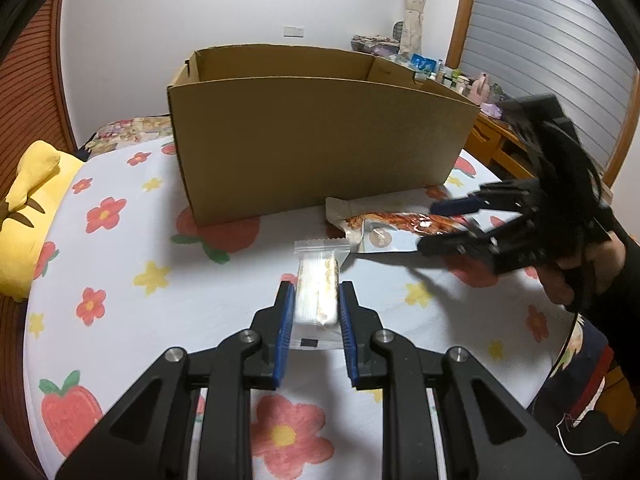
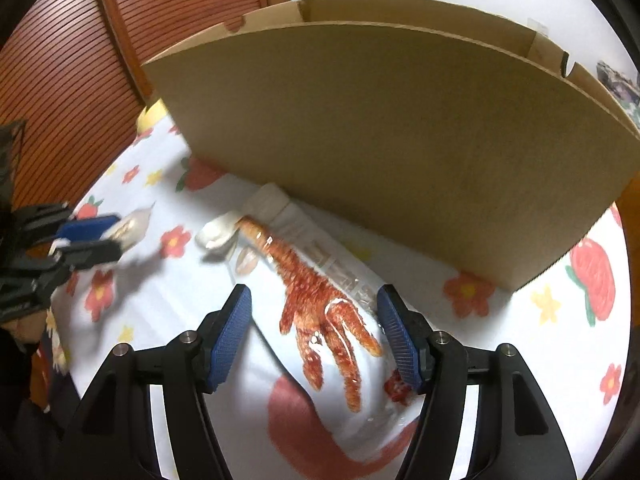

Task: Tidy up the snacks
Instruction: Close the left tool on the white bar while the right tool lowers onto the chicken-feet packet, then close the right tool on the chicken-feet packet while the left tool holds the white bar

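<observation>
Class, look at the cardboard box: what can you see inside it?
Only the bare inner walls near the rim of the cardboard box show. Its tall front wall hides the floor, so any snacks inside cannot be seen.

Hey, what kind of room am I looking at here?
Most likely a bedroom at home. The cardboard box sits on a flower-and-strawberry printed sheet, with a yellow plush pillow beside it, and a cluttered wooden desk stands by the window blind.

Plain brown cardboard box (image 1: 320,132), white bedsheet (image 1: 132,280) with red strawberries and yellow flowers, yellow plush (image 1: 28,216), blue-padded black left claw (image 1: 314,312)
</observation>
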`<state>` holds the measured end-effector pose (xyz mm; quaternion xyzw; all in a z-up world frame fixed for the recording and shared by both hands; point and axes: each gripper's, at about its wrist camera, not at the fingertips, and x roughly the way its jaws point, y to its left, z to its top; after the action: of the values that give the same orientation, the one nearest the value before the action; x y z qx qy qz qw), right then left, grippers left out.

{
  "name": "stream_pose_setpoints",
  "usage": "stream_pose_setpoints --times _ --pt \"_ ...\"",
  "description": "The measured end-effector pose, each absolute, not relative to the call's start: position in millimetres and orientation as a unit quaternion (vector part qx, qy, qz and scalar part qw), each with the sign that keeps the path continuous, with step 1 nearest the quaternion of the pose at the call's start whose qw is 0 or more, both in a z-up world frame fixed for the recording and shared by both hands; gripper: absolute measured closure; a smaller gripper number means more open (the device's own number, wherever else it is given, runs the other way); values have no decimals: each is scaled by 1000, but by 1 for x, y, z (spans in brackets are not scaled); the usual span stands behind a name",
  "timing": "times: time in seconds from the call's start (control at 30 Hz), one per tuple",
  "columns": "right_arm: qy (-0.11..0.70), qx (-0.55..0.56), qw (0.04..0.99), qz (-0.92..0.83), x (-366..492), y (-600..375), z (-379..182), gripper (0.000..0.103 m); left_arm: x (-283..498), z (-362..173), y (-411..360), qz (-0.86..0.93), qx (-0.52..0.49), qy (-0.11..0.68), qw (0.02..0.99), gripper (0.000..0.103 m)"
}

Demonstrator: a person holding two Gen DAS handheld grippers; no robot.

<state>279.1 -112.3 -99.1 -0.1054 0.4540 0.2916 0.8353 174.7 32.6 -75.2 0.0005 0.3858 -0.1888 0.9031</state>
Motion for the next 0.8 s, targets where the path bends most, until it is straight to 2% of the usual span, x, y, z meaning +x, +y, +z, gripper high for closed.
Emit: stream_pose_setpoints --times 0.23,0.3,0.8 --pt "445 -130 829 313 255 -101 -98 36 172 -76 35 -189 -4 384 904 83" --pt "439 -142 835 301 256 -100 -98 30 172 -76 35 -190 -4 384 903 83" --pt "450 -181 823 295 267 -87 -115 20 175 -80 34 -193 -8 386 902 83"
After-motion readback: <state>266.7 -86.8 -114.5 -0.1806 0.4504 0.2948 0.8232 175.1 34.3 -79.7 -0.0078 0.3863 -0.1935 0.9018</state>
